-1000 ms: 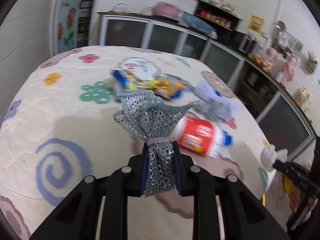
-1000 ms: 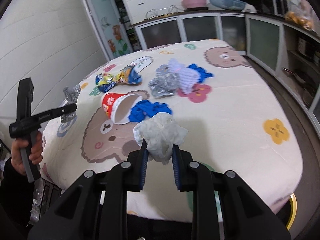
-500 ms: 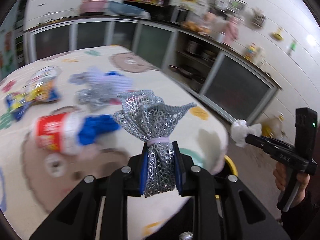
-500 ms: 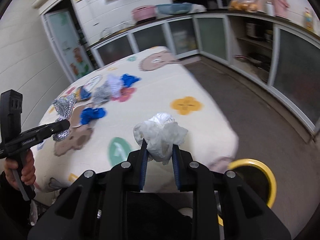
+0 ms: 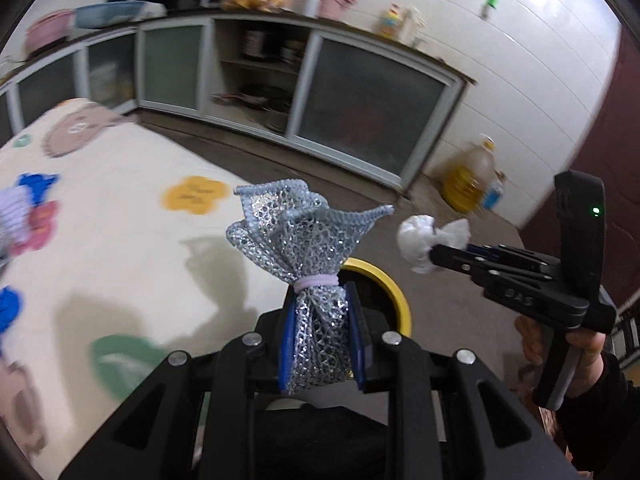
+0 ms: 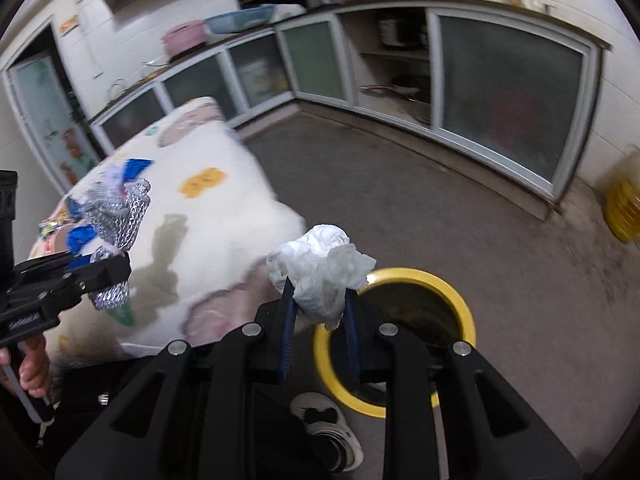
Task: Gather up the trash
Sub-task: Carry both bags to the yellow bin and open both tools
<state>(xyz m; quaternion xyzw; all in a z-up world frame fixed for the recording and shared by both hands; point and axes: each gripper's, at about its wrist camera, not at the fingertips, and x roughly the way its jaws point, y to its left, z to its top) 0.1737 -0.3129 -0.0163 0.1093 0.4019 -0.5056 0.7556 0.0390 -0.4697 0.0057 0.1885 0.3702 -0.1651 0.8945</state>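
My left gripper (image 5: 321, 312) is shut on a silver mesh pouch (image 5: 304, 240) tied with a pale band, held above the table's edge. Behind the pouch shows the yellow rim of a trash bin (image 5: 384, 284) on the floor. My right gripper (image 6: 320, 300) is shut on a crumpled white tissue (image 6: 320, 268), held above the near rim of the yellow-rimmed bin (image 6: 460, 304). The right gripper also shows in the left wrist view (image 5: 434, 256) with the tissue (image 5: 420, 236). The left gripper shows in the right wrist view (image 6: 116, 268) with the pouch (image 6: 124, 216).
The table with a cartoon cloth (image 6: 224, 208) carries blue scraps (image 6: 136, 166) and other litter at its far part. Kitchen cabinets (image 6: 500, 92) line the walls. A yellow oil jug (image 5: 468, 180) stands on the floor by the wall. A shoe (image 6: 324, 412) is beside the bin.
Both grippers have swung right, away from the table and toward the yellow-rimmed bin on the floor. Each still holds its item.
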